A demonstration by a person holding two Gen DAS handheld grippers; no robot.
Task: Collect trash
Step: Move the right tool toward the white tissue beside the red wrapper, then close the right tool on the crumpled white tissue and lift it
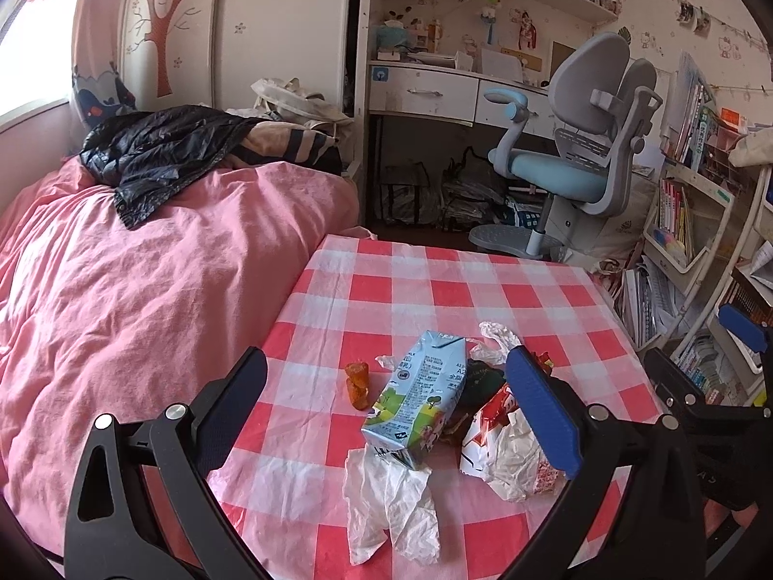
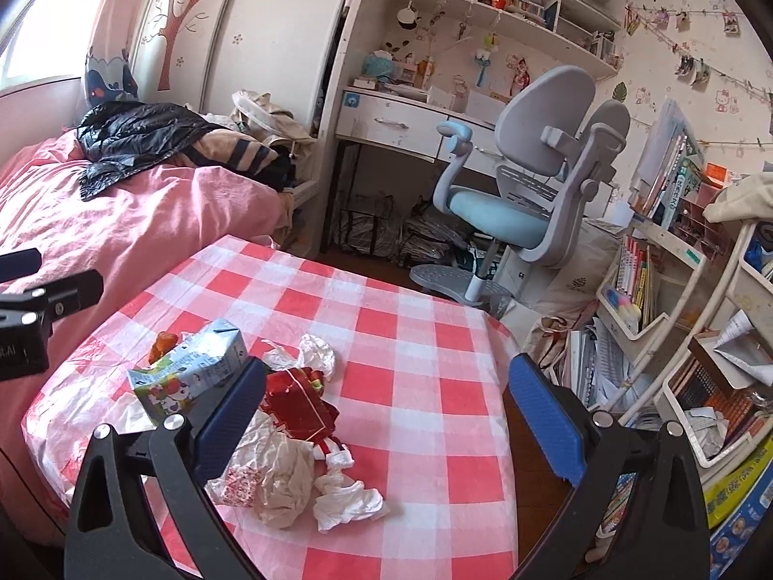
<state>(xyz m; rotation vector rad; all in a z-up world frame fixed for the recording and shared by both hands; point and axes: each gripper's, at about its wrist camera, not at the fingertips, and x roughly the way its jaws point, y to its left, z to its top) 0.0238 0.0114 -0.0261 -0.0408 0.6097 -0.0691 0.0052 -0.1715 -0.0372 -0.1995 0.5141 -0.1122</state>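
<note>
Trash lies on a small table with a red-and-white checked cloth (image 1: 415,290). A light-blue milk carton (image 1: 415,396) lies on its side, also in the right wrist view (image 2: 193,372). Beside it are an orange wrapper (image 1: 357,384), a crumpled white tissue (image 1: 386,502), a red-and-white wrapper (image 1: 502,444) and a red foil wrapper (image 2: 302,403). More white tissue (image 2: 345,500) lies near the front. My left gripper (image 1: 386,401) is open above the carton, empty. My right gripper (image 2: 386,403) is open above the table's right part, empty.
A bed with a pink duvet (image 1: 145,280) and a black jacket (image 1: 159,150) borders the table on the left. A grey-and-blue desk chair (image 1: 575,164) stands behind the table before a white desk (image 1: 425,92). Bookshelves (image 2: 676,314) crowd the right.
</note>
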